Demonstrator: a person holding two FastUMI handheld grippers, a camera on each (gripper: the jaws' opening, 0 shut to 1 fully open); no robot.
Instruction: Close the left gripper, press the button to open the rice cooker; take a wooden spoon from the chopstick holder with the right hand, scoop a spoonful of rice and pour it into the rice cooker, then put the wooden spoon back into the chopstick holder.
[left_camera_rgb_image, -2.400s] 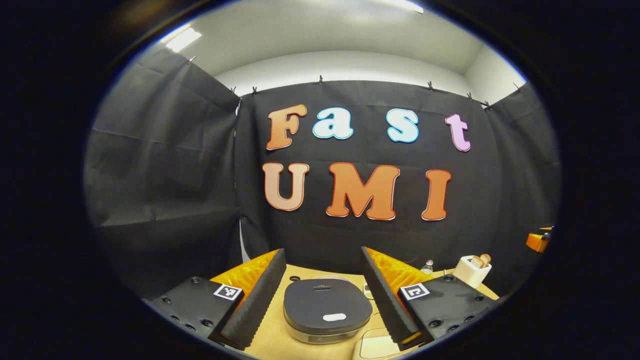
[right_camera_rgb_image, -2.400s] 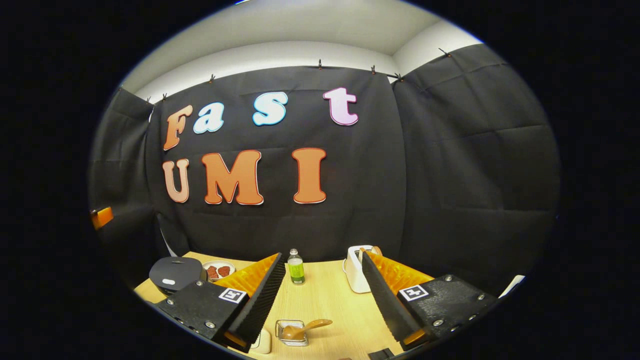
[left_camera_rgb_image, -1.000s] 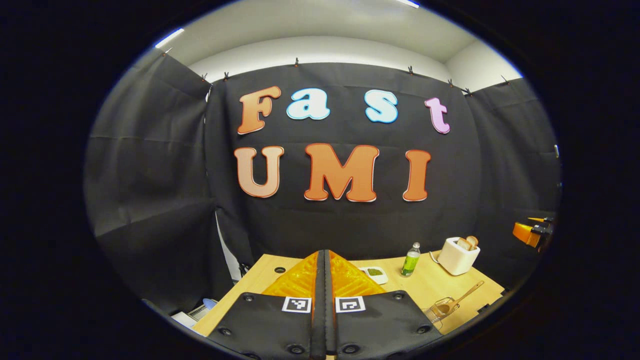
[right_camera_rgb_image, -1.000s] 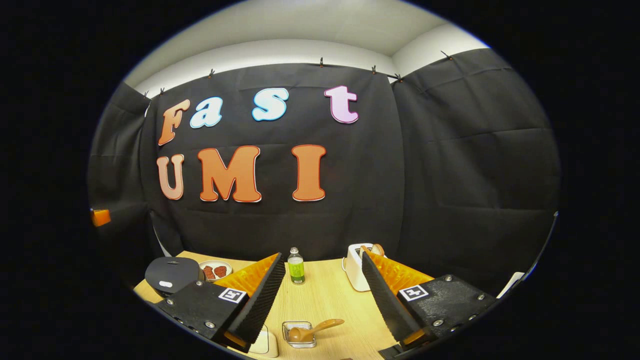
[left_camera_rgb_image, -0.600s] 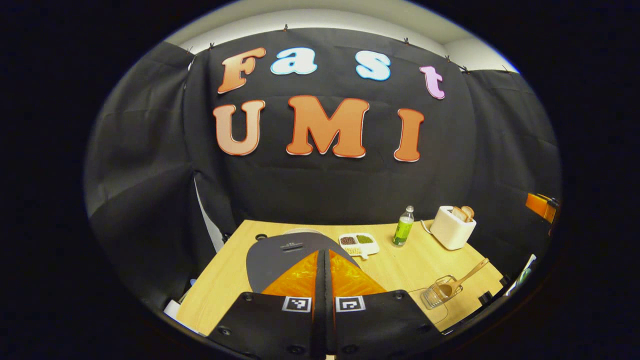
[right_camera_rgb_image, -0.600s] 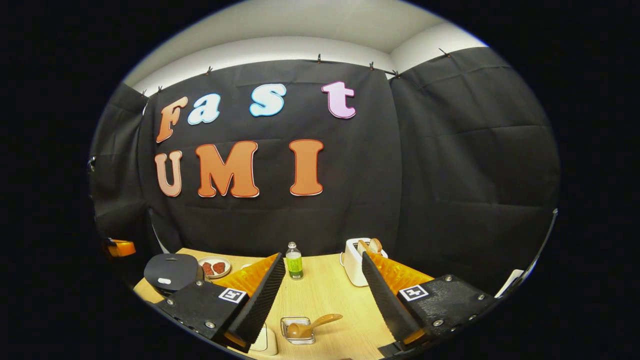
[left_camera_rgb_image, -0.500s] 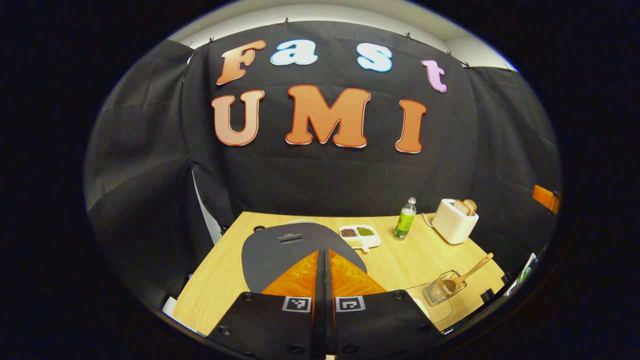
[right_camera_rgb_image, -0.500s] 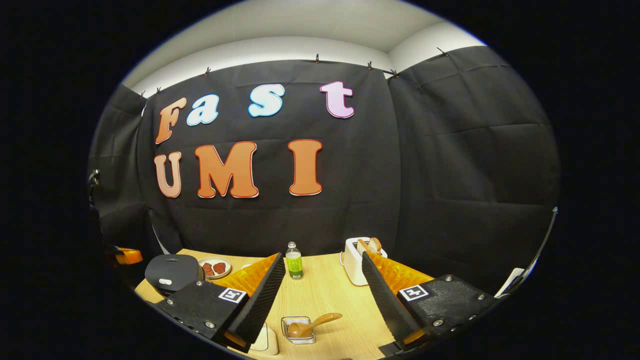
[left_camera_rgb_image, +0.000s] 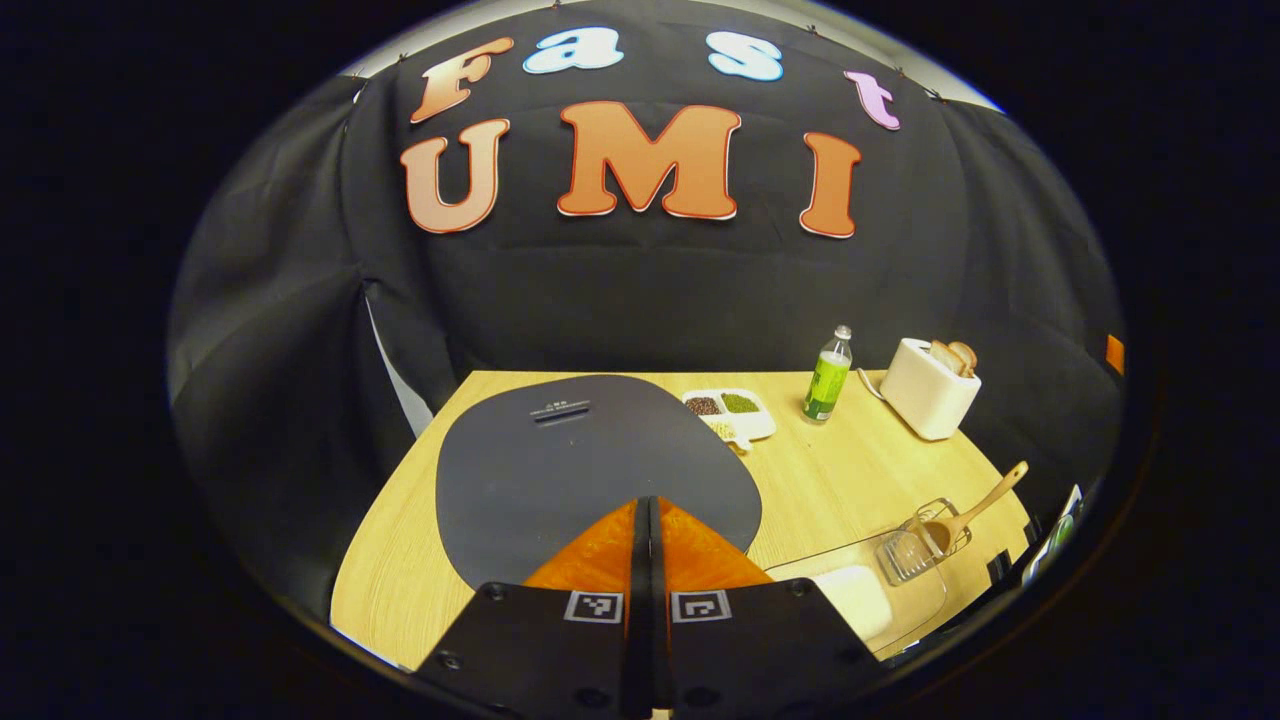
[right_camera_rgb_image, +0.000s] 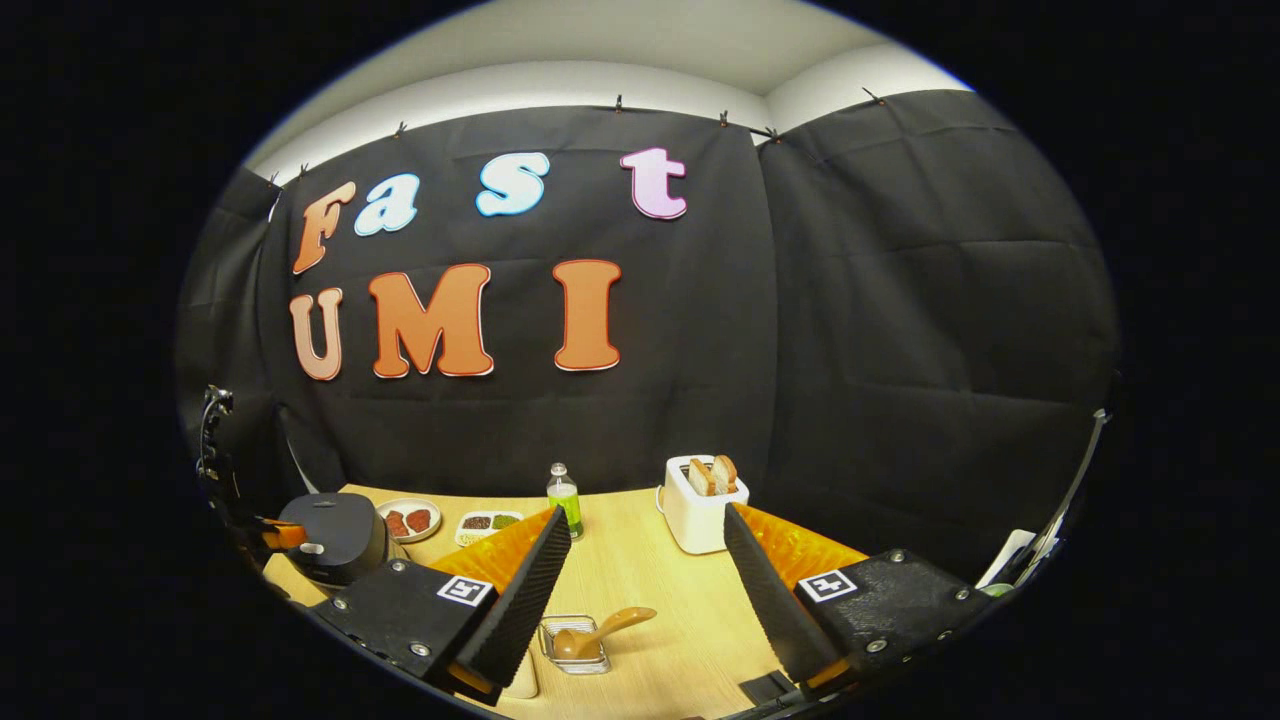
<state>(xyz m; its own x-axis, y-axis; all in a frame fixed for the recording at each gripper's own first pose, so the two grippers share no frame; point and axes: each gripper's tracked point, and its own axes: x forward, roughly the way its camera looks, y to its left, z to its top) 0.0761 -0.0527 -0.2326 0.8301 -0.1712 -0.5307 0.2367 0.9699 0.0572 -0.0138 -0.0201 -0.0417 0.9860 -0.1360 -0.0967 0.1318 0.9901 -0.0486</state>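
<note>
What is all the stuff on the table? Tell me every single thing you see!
rice cooker: one, dark grey lid shut, left side of the table.
divided tray: one, white, holding brown and green grains, behind the cooker.
plate: one, white, with red pieces, beside the cooker.
bottle: one, green, at the back.
toaster: one, white, bread in its slots, back right.
chopstick holder: one, clear, front of the table.
wooden spoon: one, brown, leaning in the holder.
table: one, light wood.
left gripper: orange and black, fingers together, over the cooker.
right gripper: orange and black, fingers apart.
</note>
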